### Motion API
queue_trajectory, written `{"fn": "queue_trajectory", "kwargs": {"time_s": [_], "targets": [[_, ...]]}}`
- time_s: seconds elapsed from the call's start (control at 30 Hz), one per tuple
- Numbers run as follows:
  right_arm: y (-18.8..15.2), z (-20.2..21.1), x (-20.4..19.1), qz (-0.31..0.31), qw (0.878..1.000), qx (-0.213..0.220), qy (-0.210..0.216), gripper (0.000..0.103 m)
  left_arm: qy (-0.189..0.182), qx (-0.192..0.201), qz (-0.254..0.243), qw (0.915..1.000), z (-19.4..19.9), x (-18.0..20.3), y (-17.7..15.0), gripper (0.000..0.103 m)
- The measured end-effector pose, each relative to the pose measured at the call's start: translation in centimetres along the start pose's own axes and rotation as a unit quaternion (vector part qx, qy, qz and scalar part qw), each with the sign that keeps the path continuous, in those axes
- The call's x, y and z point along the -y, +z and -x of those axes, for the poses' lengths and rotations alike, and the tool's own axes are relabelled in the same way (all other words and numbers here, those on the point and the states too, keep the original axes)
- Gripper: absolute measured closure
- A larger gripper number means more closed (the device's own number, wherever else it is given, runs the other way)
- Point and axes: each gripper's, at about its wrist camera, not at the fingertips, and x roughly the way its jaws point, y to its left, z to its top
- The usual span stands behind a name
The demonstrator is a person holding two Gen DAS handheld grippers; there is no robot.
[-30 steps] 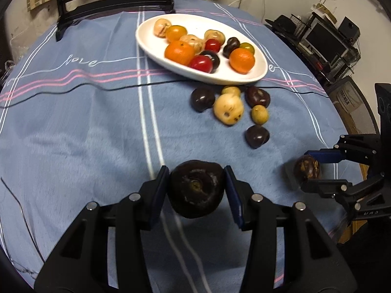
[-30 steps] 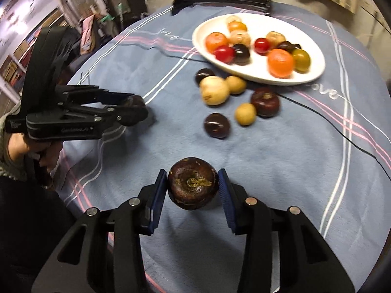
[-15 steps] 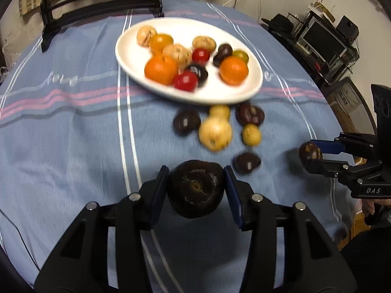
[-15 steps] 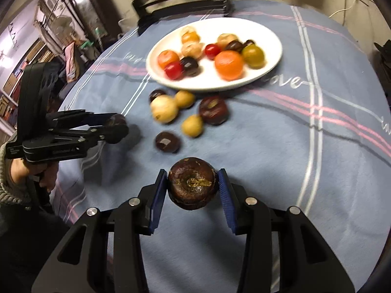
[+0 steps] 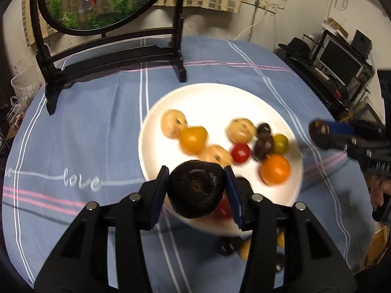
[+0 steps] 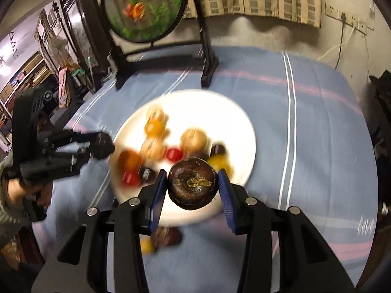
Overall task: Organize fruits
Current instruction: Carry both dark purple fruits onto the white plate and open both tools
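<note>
My left gripper point(image 5: 196, 190) is shut on a dark round fruit point(image 5: 195, 189) and hangs over the near rim of the white oval plate point(image 5: 212, 100). My right gripper point(image 6: 193, 186) is shut on a dark brown round fruit point(image 6: 191, 183) above the plate point(image 6: 220, 112) too. Each gripper shows in the other's view: the right gripper point(image 5: 325, 134) at the plate's right edge, the left gripper point(image 6: 100, 145) at its left edge. Several orange, red, tan and dark fruits lie blurred on the plate. Loose fruits point(image 5: 244, 246) lie on the cloth below the plate, mostly hidden by my fingers.
A round blue striped tablecloth point(image 5: 85, 127) covers the table. A black wooden stand with a round fish picture point(image 5: 102, 2) rises behind the plate. A monitor and shelves point(image 5: 339, 61) stand at the far right. A hand point(image 6: 27, 190) holds the left gripper.
Both grippers have moved forward and up from the loose fruits to over the plate, each still holding its dark fruit. The stand and wall have come into view.
</note>
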Motion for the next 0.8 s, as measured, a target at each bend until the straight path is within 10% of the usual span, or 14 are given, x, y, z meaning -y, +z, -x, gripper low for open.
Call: {"fn": "queue_trajectory", "kwargs": {"time_s": [0.47, 0.8], "targets": [[6.9, -12.4, 0.9, 0.008, 0.999, -0.050, 0.001, 0.053, 0.007, -0.025, 0.037, 0.9990, -5.9, -2.7, 1.5, 0.049], [4.2, -4.7, 1.3, -0.027, 0.999, 0.017, 0.006, 0.040, 0.019, 0.002, 0.060, 0.9980, -2.2, -2.5, 0.1, 0.035]]}}
